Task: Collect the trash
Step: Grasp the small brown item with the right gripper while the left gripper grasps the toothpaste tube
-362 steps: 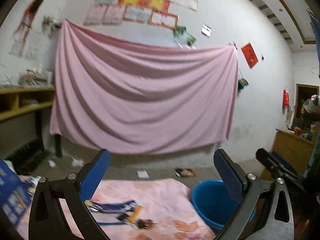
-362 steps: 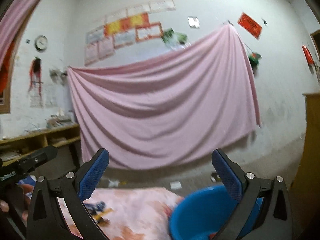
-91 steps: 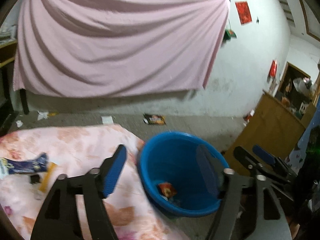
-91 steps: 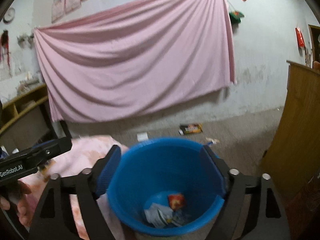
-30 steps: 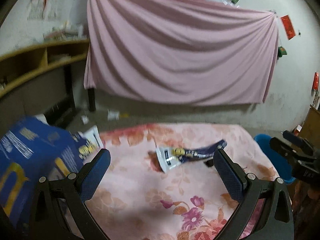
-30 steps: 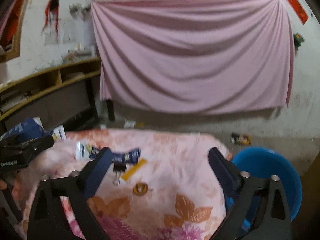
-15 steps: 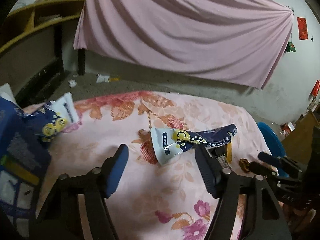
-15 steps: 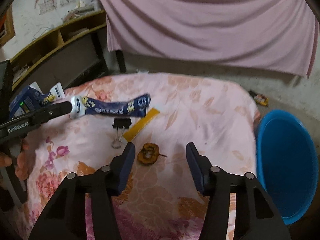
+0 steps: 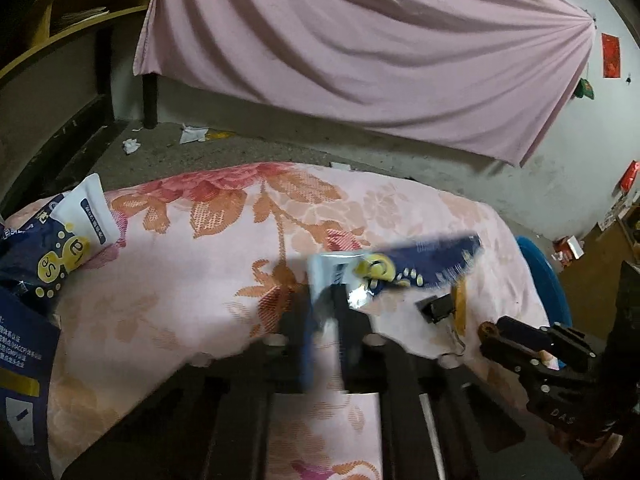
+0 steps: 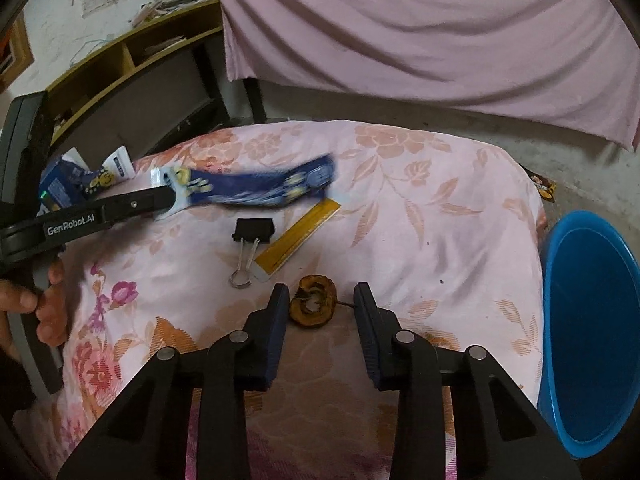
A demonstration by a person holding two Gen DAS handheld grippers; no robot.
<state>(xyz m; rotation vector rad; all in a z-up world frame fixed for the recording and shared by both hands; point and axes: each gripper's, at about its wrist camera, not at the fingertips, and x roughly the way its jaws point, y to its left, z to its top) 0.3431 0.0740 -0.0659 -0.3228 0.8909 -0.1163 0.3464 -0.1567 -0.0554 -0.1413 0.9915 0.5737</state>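
Note:
A long blue-and-white wrapper [image 9: 424, 260] lies across the pink floral tablecloth [image 9: 192, 280]. My left gripper [image 9: 324, 304] is shut on its white end, which also shows in the right wrist view, where the left gripper [image 10: 170, 196] pinches the wrapper [image 10: 260, 188]. A brown dried fruit piece [image 10: 314, 306] sits on the cloth between the fingers of my right gripper [image 10: 321, 291]. Its jaws are closing, with a small gap still on the right side of the piece. The blue bucket [image 10: 592, 320] stands off the table's right edge.
A black binder clip [image 10: 254, 230] and a yellow strip [image 10: 298, 236] lie between the wrapper and the fruit piece. Blue snack packets [image 9: 48, 256] are piled at the table's left end. A hand [image 10: 44, 304] holds the left gripper's handle. Litter lies on the floor beyond.
The left jaws have come together on the wrapper's white end, and the wrapper now blurs. The right gripper has dropped toward the cloth and its jaws have narrowed around the brown piece.

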